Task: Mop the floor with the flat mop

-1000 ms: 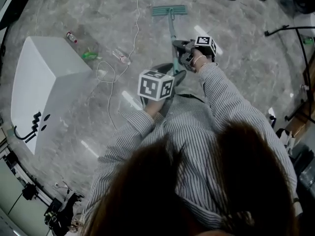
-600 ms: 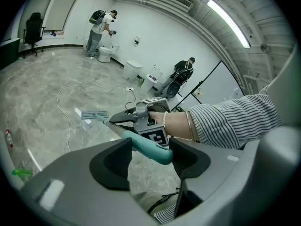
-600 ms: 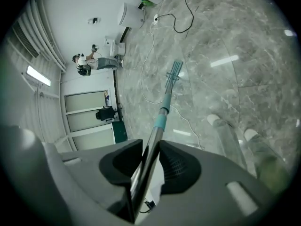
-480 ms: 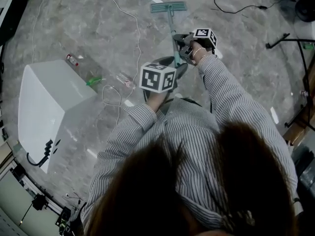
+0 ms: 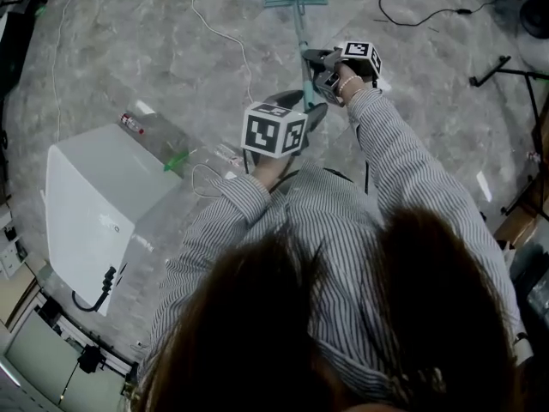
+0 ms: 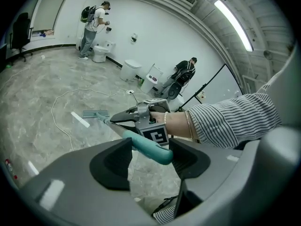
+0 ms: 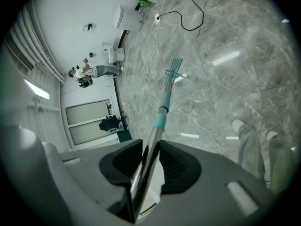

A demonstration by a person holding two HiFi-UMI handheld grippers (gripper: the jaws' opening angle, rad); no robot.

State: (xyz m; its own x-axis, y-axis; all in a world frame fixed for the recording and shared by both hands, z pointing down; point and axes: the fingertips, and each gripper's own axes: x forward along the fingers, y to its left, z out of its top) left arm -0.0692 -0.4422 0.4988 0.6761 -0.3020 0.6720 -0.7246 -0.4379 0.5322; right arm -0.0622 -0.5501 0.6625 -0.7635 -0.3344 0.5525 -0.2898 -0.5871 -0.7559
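Teal mop (image 5: 300, 33): our left gripper (image 6: 151, 150) and right gripper (image 7: 149, 149) have jaws clamped on its handle. Its head has slid forward.

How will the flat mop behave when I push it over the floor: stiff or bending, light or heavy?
The flat mop is probably stiff: its pole looks like shiny metal in the right gripper. Likely light, as pole and head are thin. The smooth pole may slip or twist in the jaws.
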